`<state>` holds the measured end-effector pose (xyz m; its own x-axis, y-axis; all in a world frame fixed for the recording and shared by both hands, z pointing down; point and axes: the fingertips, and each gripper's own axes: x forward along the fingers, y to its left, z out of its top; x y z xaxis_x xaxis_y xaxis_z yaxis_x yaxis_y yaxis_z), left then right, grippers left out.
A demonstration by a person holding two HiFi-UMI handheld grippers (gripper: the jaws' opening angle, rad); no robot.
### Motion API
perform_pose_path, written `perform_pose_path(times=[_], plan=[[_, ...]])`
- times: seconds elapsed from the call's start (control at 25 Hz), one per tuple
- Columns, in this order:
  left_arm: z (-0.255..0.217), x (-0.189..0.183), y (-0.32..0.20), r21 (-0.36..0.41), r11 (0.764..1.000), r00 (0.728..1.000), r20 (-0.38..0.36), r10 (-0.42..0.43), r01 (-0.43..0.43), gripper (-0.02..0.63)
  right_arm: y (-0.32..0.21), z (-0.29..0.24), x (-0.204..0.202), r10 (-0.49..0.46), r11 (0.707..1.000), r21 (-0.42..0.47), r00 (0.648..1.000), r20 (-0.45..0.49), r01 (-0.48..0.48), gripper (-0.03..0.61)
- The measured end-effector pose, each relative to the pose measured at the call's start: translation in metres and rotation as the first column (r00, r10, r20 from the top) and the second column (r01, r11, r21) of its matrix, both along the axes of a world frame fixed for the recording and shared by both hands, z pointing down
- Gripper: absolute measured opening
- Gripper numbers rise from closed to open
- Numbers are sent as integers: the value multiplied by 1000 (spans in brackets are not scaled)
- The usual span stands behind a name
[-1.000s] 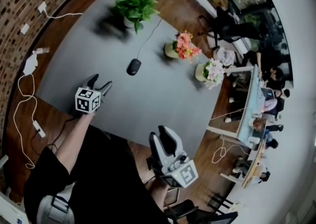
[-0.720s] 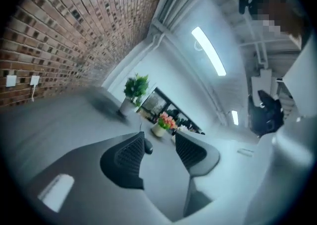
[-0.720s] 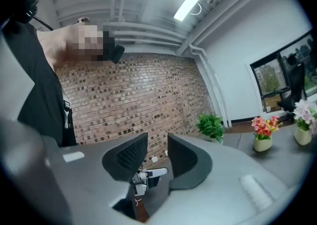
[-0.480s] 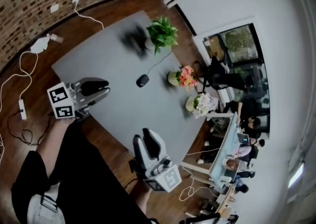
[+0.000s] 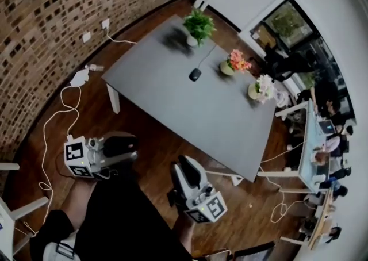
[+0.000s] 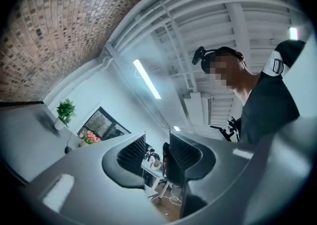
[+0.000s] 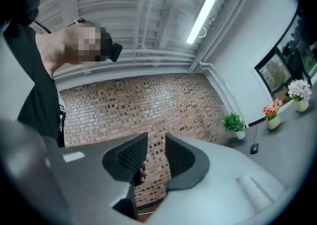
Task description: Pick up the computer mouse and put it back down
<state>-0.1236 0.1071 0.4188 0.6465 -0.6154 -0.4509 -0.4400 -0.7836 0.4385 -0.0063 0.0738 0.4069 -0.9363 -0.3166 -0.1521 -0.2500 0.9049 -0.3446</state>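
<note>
The rounded black computer mouse lies on the smooth grey desk, with a leafy potted plant at its 12 o'clock and pink flowers at 2. Well apart from it, over the plank floor, the left hand-held gripper at 7 and the right hand-held gripper at 6 show ribbed pads slightly parted, empty.

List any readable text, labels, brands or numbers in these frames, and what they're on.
No readable words or numbers anywhere.
Left marker cube and right marker cube: black-and-white square patterns only, no letters.
White patch on the person's sleeve: too blurred to read.
</note>
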Motion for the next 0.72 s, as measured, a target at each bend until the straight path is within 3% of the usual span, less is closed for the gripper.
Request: perform_pose_path(times=[0.2, 0.44, 0.6, 0.72], plan=[[-43, 40, 52, 112, 989, 980, 186, 69, -91, 123, 32, -29, 23, 88, 995, 33, 994, 60, -90, 101], [-70, 26, 100, 195, 966, 958, 263, 117, -172, 120, 53, -34, 15, 203, 977, 42, 974, 96, -208, 101], [-60, -13, 123, 142, 987, 971, 236, 45, -81, 115, 91, -34, -23, 198, 979, 35, 978, 64, -201, 101], [-37, -43, 125, 70, 997, 957, 290, -32, 12, 120, 129, -30, -55, 211, 976, 52, 977, 18, -211, 101]])
